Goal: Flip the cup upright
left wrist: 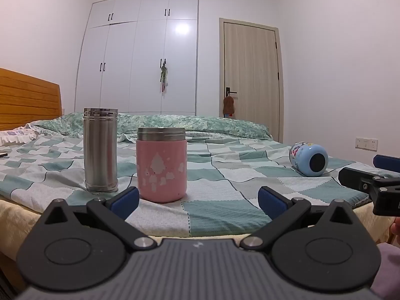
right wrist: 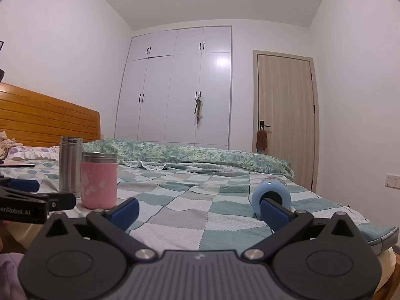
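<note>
A light blue cup (left wrist: 309, 159) with a cartoon print lies on its side on the checked bedspread (left wrist: 220, 175), base toward me, at the right. In the right wrist view the blue cup (right wrist: 271, 195) lies just beyond my right fingertip. My right gripper (right wrist: 198, 211) is open and empty near the bed's front edge. My left gripper (left wrist: 198, 200) is open and empty, in front of an upright pink cup (left wrist: 161, 165). A steel cup (left wrist: 100, 150) stands upright to its left. Both also show in the right wrist view: the pink cup (right wrist: 99, 180) and the steel cup (right wrist: 70, 165).
A folded green floral quilt (left wrist: 195, 122) lies across the far side of the bed. A wooden headboard (left wrist: 27, 97) is at the left. A white wardrobe (left wrist: 140, 55) and a wooden door (left wrist: 251, 70) stand behind. The bed edge (left wrist: 15, 215) runs just below the grippers.
</note>
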Demonstrator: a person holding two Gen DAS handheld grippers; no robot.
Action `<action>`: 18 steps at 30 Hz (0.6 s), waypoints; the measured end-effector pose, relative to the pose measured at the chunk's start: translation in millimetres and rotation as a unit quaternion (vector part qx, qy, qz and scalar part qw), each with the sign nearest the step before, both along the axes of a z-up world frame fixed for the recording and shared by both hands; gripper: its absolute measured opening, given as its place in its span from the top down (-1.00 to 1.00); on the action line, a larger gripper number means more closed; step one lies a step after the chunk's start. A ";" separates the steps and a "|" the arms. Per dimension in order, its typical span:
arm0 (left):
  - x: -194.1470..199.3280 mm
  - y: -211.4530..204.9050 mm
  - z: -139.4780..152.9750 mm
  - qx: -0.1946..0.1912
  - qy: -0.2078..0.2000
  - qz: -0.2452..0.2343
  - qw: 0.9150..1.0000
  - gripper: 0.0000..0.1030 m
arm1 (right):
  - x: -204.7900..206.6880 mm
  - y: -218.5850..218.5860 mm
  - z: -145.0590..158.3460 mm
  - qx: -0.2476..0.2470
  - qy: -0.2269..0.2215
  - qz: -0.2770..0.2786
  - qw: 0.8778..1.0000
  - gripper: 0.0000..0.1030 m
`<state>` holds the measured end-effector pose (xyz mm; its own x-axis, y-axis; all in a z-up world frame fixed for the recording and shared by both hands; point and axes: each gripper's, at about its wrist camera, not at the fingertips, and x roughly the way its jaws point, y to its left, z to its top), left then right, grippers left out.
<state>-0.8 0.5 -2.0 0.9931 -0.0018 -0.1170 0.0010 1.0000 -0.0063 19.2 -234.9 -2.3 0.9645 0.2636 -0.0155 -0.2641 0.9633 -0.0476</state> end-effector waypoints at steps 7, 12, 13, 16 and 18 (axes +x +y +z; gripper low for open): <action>1.0 0.5 2.2 0.001 0.000 0.000 1.000 -1.00 | 0.5 0.3 0.3 -0.001 0.001 0.000 1.000 -1.00; -0.5 -0.4 2.0 0.000 -0.001 0.000 1.000 -1.00 | -0.7 0.1 0.6 -0.002 0.000 0.000 1.000 -1.00; -0.9 -0.6 2.0 0.000 -0.001 0.000 1.000 -1.00 | -0.8 0.3 0.6 -0.002 0.000 0.000 1.000 -1.00; -1.7 -0.4 2.0 0.000 -0.003 -0.001 1.000 -1.00 | -0.6 0.9 0.7 -0.003 0.001 0.000 1.000 -1.00; -1.4 0.0 2.0 -0.001 -0.003 -0.001 1.000 -1.00 | 0.2 0.5 -0.1 -0.004 0.000 -0.001 1.000 -1.00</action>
<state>-2.2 0.5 0.1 0.9937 -0.0050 -0.1118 0.0041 1.0000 -0.0087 19.3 -234.4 -2.4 0.9648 0.2622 -0.0177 -0.2628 0.9633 -0.0546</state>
